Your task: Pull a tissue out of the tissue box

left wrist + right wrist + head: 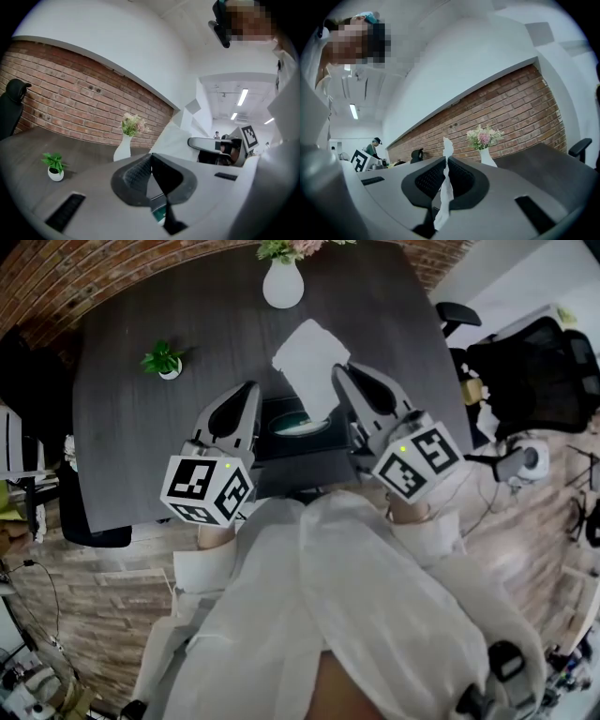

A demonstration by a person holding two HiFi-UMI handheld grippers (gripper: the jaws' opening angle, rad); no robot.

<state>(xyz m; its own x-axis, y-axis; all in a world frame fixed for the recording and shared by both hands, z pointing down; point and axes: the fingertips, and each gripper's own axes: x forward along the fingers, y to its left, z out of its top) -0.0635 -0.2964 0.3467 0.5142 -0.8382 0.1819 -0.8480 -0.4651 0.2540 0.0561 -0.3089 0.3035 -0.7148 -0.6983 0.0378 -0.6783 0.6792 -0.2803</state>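
Observation:
A dark tissue box (281,442) sits on the dark table (141,446) near its front edge, between my two grippers. Its top slot shows green and white. My right gripper (342,371) is shut on a white tissue (309,360), which hangs spread out above the box. In the right gripper view the tissue (445,187) runs as a thin strip pinched between the jaws of the right gripper (446,159). My left gripper (251,388) is left of the box, its jaws closed together with nothing in them (151,157). The left gripper view shows the tissue (180,136) to its right.
A white vase with flowers (283,282) stands at the table's far edge and a small potted plant (164,360) at the left. A black office chair (534,362) is right of the table, a dark chair (94,531) at front left. A brick wall runs behind.

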